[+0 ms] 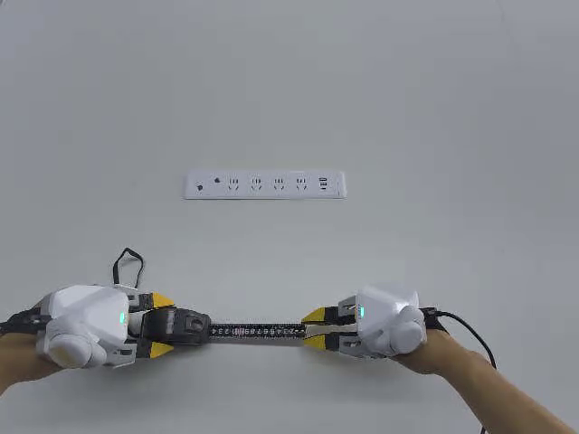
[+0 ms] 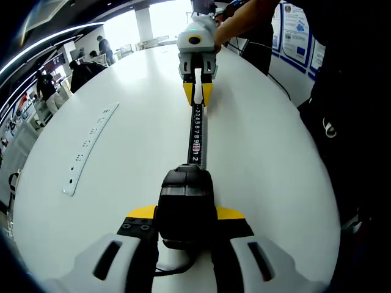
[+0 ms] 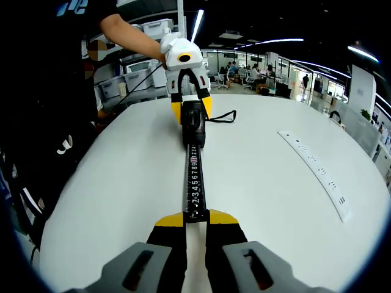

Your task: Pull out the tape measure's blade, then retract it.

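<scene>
the left gripper [image 1: 162,325] clamps the tape measure [image 1: 188,325]; the right gripper [image 1: 315,328] pinches the end of its blade [image 1: 258,331], stretched over the table [image 1: 380,108].

The blade's [image 3: 193,177] tip is hidden between right gripper's [image 3: 195,218] jaws.

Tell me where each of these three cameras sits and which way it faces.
Head view: on the person's head, looking down at the table; both forearms, left gripper and right gripper show.
Left gripper view: on the left gripper, looking along the blade toward the right gripper; own jaws clamp the tape measure; arm and torso show.
Right gripper view: on the right gripper, facing back along the blade; own jaws pinch its tip; arm and torso show.
Shared: gripper views face each other; all show the power strip.
</scene>
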`<state>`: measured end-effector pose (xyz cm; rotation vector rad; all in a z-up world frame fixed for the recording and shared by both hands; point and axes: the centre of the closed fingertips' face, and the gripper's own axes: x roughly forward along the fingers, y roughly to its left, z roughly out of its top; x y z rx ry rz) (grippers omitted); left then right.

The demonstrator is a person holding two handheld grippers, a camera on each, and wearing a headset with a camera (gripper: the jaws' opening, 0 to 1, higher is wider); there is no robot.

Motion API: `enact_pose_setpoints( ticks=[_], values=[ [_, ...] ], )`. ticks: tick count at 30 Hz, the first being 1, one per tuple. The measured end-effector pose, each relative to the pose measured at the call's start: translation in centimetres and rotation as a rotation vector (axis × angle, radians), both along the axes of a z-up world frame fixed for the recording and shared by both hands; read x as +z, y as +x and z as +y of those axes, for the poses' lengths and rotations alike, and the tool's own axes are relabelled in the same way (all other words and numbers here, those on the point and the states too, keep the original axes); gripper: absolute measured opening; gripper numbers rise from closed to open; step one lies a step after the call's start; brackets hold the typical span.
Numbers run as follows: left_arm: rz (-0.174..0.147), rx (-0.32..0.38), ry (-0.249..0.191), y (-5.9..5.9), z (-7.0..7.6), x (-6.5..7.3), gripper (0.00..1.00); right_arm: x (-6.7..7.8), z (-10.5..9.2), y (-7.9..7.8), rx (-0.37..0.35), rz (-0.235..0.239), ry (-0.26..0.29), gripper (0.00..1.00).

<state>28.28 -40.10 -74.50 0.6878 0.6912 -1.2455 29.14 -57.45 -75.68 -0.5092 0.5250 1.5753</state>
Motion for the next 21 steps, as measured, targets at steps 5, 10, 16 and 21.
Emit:
enact_pose_setpoints(
  ticks=[5,10,16,21],
  values=[
    [0.000,0.000,0.001,0.0,-0.2,0.2,0.29,0.0,-0.6,0.0,-0.003,0.003,-0.001,0.07],
    [0.000,-0.001,0.002,-0.1,-0.4,0.4,0.29,0.1,-1.3,0.1,-0.006,0.003,-0.004,0.07],
    [0.000,-0.002,0.003,-0.1,-0.6,0.7,0.29,0.0,-2.2,0.2,-0.014,0.003,-0.010,0.07],
    [0.001,-0.002,0.004,-0.1,-0.6,0.7,0.29,0.1,-2.9,0.2,-0.020,0.004,-0.017,0.07]
  ],
)
